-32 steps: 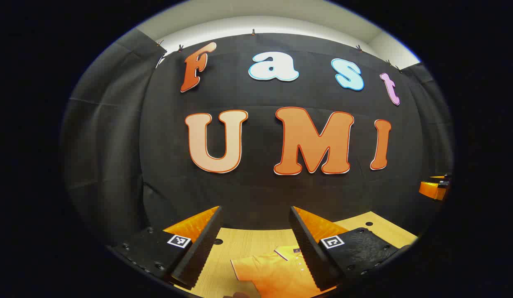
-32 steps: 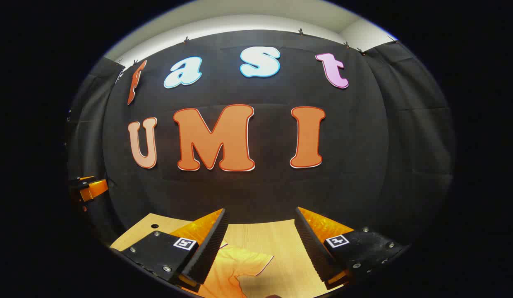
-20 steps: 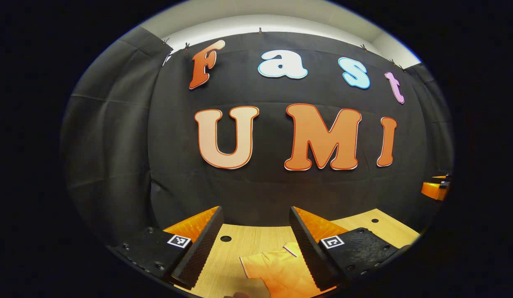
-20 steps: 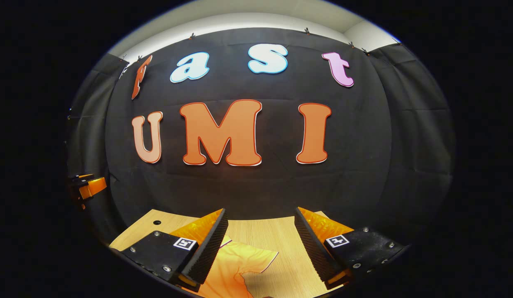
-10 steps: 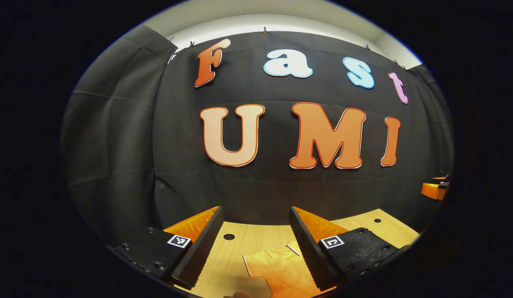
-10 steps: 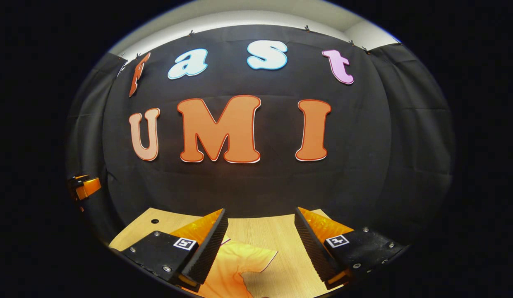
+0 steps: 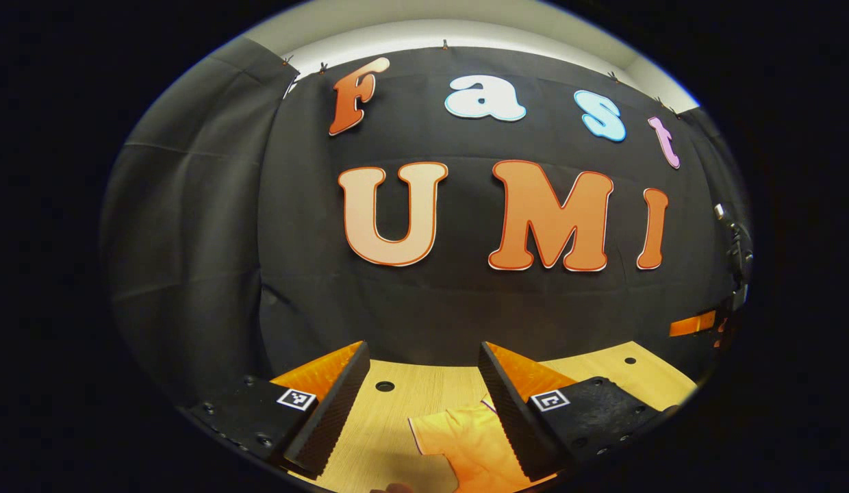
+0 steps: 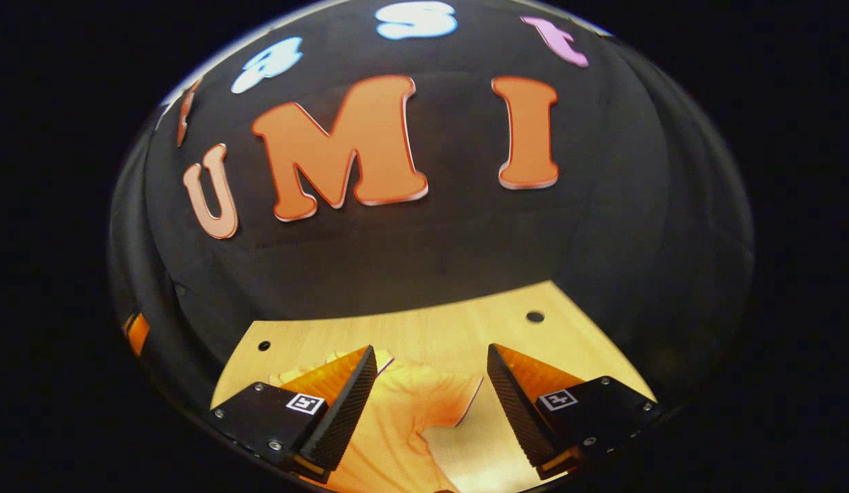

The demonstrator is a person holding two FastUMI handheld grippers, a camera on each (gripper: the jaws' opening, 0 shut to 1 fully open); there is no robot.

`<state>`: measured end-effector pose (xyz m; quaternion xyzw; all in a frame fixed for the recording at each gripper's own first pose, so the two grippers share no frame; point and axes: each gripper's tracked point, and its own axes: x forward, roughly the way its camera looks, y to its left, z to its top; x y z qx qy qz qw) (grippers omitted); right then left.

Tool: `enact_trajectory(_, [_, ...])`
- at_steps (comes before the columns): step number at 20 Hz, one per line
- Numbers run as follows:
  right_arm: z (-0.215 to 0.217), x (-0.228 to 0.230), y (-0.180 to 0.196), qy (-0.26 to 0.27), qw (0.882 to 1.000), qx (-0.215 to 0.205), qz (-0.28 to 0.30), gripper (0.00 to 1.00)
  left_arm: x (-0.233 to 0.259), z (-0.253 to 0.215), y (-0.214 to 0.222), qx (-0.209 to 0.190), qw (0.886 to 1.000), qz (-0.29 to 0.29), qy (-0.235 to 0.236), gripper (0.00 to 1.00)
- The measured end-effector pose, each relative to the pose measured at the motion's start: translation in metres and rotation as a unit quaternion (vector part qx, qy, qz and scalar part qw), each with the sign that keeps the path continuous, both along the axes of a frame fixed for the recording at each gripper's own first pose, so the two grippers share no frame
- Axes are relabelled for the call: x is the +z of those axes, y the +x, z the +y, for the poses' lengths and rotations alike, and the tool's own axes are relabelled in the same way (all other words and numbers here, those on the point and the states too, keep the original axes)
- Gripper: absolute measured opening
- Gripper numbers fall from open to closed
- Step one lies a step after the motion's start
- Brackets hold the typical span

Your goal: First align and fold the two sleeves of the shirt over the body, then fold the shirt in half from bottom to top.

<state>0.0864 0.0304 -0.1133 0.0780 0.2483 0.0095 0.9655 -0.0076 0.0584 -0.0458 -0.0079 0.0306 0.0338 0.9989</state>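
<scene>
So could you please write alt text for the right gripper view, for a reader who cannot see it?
The open right gripper hangs above an orange shirt lying on a light wooden table, one short sleeve spread between the fingers. The table has small round holes, and black cloth rises behind it.

My left gripper view sits low over the wooden table (image 7: 411, 404), facing nearly level at the booth wall (image 7: 424, 308), while my right gripper view tilts down toward that table (image 8: 431, 329), and both share the orange shirt (image 7: 465, 445) (image 8: 404, 411) and wall.
</scene>
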Motion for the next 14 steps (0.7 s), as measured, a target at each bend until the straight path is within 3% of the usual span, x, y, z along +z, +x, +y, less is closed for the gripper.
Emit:
enact_trajectory(2, [-0.011, -0.024, 0.025, -0.004, 0.999, -0.007, 0.048, 0.98, -0.008, 0.003, 0.004, -0.003, 1.000, 0.006, 0.008, 0.98])
enact_trajectory(4, [-0.012, -0.058, 0.042, 0.026, 0.992, -0.016, 0.121, 0.98, -0.012, 0.009, 0.005, -0.005, 1.000, 0.007, 0.007, 0.98])
enact_trajectory(8, [-0.052, -0.144, 0.063, -0.014, 0.968, -0.074, 0.241, 0.99, -0.026, 0.024, 0.010, -0.002, 1.000, 0.017, -0.001, 0.98])
enact_trajectory(11, [-0.052, -0.200, 0.061, -0.003, 0.943, -0.092, 0.320, 1.00, -0.036, 0.043, 0.010, 0.007, 0.999, 0.032, -0.006, 0.98])
enact_trajectory(14, [-0.058, -0.240, 0.060, 0.007, 0.925, -0.118, 0.361, 0.99, -0.048, 0.058, 0.014, 0.019, 0.999, 0.047, -0.009, 0.98])
